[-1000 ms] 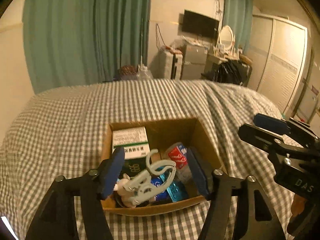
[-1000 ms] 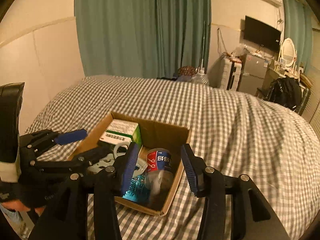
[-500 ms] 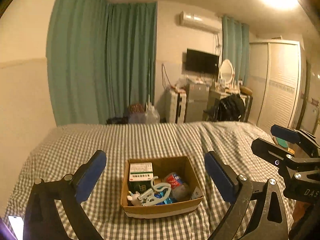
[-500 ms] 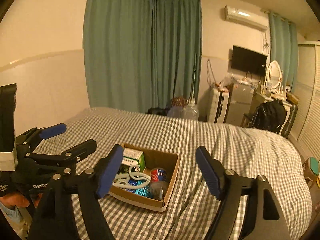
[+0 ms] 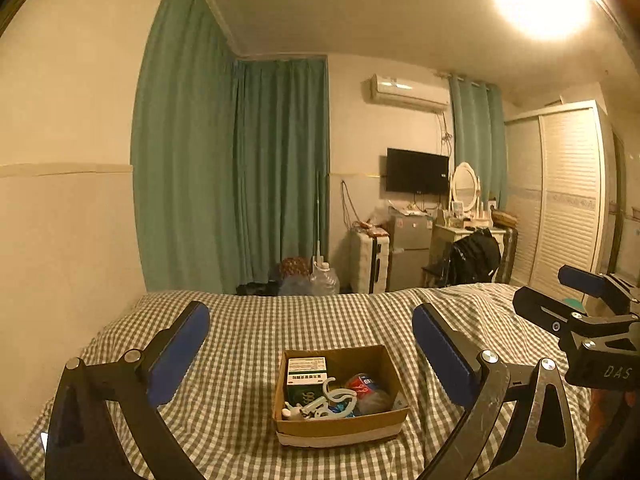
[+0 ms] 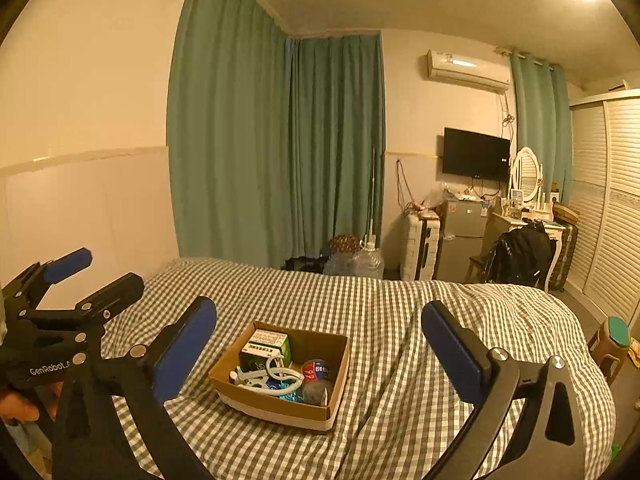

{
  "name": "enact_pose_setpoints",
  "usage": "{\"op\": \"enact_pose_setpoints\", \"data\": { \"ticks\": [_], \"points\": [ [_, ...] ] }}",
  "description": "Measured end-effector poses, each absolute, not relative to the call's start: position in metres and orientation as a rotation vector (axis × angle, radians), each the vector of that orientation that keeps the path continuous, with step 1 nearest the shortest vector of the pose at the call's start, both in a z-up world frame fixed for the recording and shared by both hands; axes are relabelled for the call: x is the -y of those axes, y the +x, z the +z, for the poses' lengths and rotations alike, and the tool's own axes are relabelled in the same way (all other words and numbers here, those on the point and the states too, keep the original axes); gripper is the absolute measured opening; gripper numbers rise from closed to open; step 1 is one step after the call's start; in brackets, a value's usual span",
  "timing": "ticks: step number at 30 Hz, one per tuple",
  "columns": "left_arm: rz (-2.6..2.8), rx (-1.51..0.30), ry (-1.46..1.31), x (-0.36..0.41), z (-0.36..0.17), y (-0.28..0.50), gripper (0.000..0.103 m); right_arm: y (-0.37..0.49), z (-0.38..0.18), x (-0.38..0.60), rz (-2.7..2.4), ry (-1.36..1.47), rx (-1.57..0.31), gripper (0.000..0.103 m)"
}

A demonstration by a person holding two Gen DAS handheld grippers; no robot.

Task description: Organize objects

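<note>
A brown cardboard box sits on the checked bed. It holds a green and white carton, a white plastic clip, a red can and blue items. My left gripper is open and empty, high above and behind the box. My right gripper is open and empty, also well back from the box. Each gripper shows at the edge of the other's view: the right one, the left one.
The checked bedspread covers the bed. Green curtains, a TV, a small fridge, a dressing table with mirror, a chair with a black bag and a wardrobe stand beyond. A stool is at the right.
Both grippers have pulled up and back from the box and opened wide. The box now looks smaller and farther. Its contents have not moved.
</note>
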State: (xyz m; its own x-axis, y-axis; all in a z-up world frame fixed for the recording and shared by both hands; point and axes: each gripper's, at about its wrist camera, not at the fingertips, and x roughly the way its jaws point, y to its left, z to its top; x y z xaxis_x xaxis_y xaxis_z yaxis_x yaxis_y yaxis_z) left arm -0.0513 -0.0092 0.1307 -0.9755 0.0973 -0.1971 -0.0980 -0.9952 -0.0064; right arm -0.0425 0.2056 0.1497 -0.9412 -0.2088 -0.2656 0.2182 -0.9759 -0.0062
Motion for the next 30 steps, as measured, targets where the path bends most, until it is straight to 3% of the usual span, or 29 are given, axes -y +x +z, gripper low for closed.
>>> {"op": "enact_pose_setpoints", "data": {
  "ticks": [15, 30],
  "points": [
    [3.106, 0.018, -0.251, 0.013, 0.075, -0.046, 0.103, -0.045, 0.088, -0.199, -2.971, 0.291, -0.087, 0.103],
    [3.123, 0.024, -0.392, 0.019, 0.041, -0.064, 0.103, -0.078, 0.030, -0.193, -2.955, 0.446, -0.044, 0.103]
  ]
}}
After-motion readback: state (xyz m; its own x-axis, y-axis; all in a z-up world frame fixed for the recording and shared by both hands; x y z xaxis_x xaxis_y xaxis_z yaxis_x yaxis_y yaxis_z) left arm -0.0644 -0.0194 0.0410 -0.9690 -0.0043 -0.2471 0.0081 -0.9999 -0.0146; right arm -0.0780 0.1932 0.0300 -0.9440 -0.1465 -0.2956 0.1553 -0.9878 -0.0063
